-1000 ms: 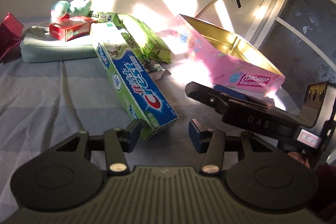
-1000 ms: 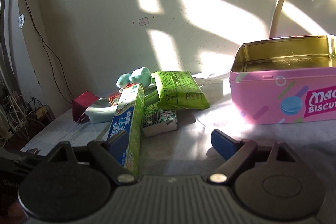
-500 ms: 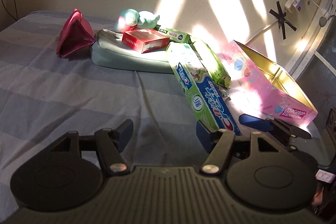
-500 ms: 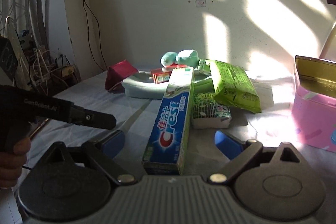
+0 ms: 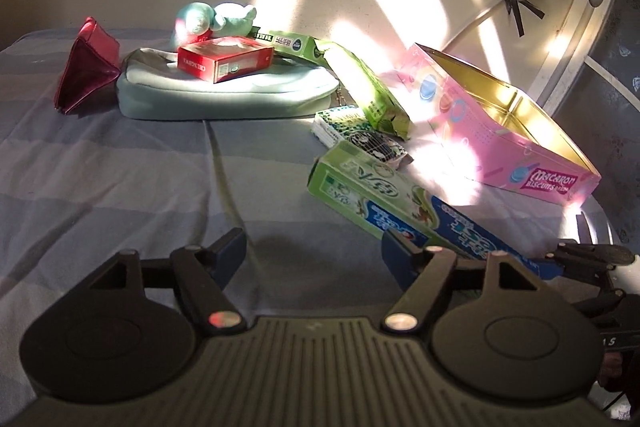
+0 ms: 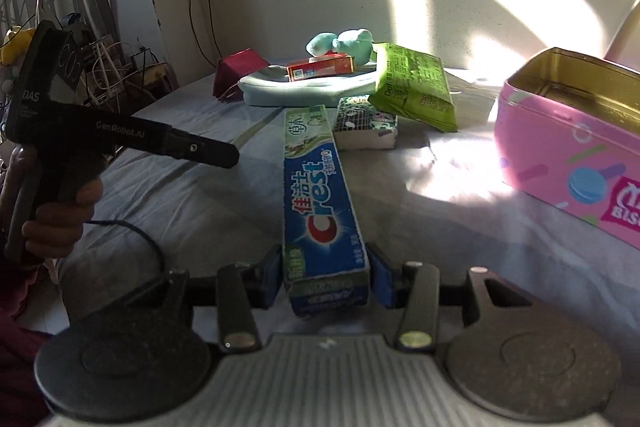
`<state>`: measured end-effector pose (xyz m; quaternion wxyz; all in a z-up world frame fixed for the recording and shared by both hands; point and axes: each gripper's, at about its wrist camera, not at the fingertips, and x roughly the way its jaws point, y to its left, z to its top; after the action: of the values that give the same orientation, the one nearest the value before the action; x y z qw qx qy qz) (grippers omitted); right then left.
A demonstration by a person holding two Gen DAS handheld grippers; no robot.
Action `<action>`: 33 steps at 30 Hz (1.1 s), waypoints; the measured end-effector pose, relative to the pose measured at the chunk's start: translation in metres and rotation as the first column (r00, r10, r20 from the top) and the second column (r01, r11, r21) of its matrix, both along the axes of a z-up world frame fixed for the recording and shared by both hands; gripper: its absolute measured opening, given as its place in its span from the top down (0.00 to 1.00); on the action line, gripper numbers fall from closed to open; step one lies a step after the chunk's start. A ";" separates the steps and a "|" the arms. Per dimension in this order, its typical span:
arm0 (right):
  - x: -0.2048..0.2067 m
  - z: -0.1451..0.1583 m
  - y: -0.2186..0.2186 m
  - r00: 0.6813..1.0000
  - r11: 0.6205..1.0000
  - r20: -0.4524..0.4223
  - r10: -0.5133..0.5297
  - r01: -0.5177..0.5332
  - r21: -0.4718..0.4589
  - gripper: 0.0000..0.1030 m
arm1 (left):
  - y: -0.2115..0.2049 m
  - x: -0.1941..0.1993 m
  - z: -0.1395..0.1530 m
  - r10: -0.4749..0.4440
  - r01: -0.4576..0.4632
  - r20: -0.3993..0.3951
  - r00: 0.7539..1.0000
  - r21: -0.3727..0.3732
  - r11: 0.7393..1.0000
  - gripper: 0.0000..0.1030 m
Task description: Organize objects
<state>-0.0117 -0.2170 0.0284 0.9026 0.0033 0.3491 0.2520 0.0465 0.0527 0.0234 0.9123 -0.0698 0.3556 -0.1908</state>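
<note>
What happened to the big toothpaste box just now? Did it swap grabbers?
Yes. The left gripper let go of the long green-and-blue toothpaste box; its jaws are opening with nothing between them. The right gripper swung in and is closing on the box's near end, pads at both sides. The pink biscuit tin, green snack packet and red carton stayed put.

Left gripper (image 5: 312, 251) empty, fingers opening, right gripper (image 6: 326, 277) fingers closing on the toothpaste box (image 6: 320, 203)
</note>
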 end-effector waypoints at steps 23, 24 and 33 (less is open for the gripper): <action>-0.011 -0.011 -0.037 0.973 0.975 0.087 -0.216 0.219 -0.027 0.37 | -0.077 0.027 -0.003 -0.146 0.146 -0.015 0.989 -0.017 0.989 0.29; -0.011 -0.011 -0.036 0.973 0.975 0.090 -0.215 0.219 -0.034 0.37 | -0.078 0.025 -0.001 -0.144 0.144 -0.013 0.989 -0.009 0.990 0.29; -0.015 0.032 -0.062 0.934 0.967 0.253 -0.253 0.249 0.049 0.38 | -0.089 0.024 0.052 -0.142 0.152 0.112 0.984 -0.084 0.985 0.31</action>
<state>-0.0271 -0.2791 0.0609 0.9649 0.0227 0.2238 0.1357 0.0700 -0.0367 0.0755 0.9091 -0.0752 0.3018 -0.2771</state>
